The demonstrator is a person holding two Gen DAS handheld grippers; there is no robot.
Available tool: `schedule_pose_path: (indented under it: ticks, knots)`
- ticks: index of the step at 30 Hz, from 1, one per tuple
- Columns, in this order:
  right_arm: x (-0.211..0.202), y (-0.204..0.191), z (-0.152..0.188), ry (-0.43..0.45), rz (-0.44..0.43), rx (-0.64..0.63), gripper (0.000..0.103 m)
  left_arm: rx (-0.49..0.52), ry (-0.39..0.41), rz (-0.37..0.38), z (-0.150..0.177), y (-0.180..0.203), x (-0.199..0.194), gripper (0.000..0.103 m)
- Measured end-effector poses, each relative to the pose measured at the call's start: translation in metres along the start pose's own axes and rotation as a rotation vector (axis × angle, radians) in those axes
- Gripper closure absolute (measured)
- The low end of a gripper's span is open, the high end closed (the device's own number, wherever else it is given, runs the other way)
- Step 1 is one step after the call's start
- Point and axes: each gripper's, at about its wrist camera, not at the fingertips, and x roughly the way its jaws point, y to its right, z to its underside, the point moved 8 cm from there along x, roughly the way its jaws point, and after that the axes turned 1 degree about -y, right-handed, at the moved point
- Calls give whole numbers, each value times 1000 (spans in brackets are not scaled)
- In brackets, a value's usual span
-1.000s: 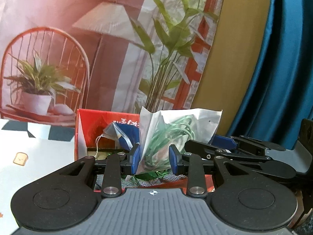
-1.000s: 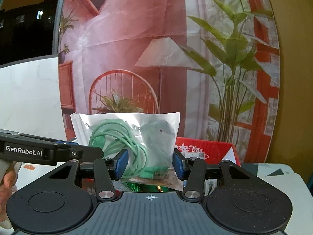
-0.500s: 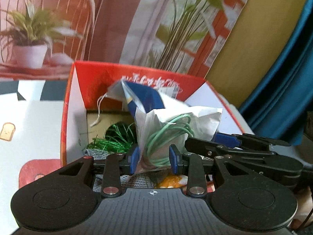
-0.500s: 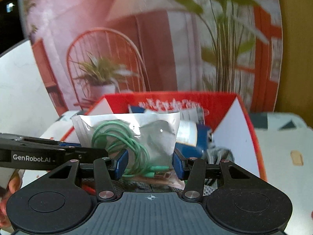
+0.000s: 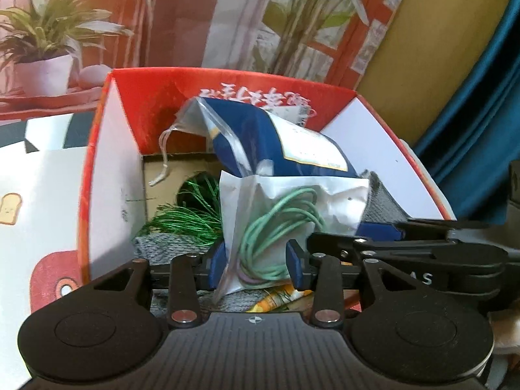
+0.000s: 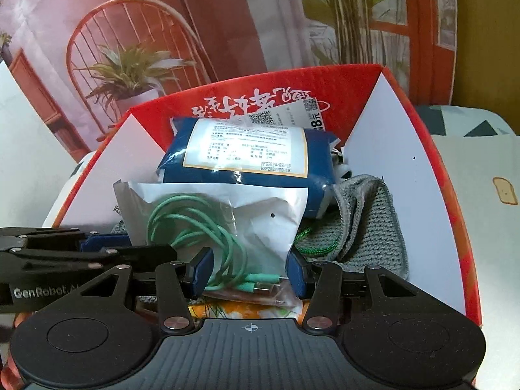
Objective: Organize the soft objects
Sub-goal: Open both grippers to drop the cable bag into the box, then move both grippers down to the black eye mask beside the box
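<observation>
The clear pouch of green cable [image 6: 224,224] sits over the red carton [image 6: 383,149], between the right gripper [image 6: 250,273] pads, which grip it; the left gripper [image 5: 256,261], jaws just widening, flanks it beside a printed backdrop [image 6: 169,16]

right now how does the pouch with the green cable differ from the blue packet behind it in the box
The cable pouch is white and partly see-through, showing a coiled green cable; the blue packet is opaque blue with a printed label. The cable pouch sits between both grippers' fingers at the near side of the red box; the blue packet lies untouched, leaning toward the far wall. Both are soft plastic packs.
</observation>
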Motion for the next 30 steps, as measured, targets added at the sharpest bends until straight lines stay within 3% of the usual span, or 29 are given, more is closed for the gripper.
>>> schedule_pose_path:
  ticks: [4,6,9,11,21,30]
  knots:
    - [-7,-2,-2,22,18,-12,55,-5,50,6,-4,-2,-15,51]
    - [-16,-4,-3,58,36,-49,53,0,93,8,-5,-1,-27,48]
    - [-33,-6,-6,130,44,-79,51,14,174,38,-3,2,-48,36]
    - [-46,-5,-7,192,39,-94,47,32,209,28,0,5,-60,36]
    - [-116,-14,16,449,5,-185,47,100,378,-18,41,10,-120,36]
    - [-130,-5,63,526,-15,-145,47,-111,389,-41,90,-23,-125,41]
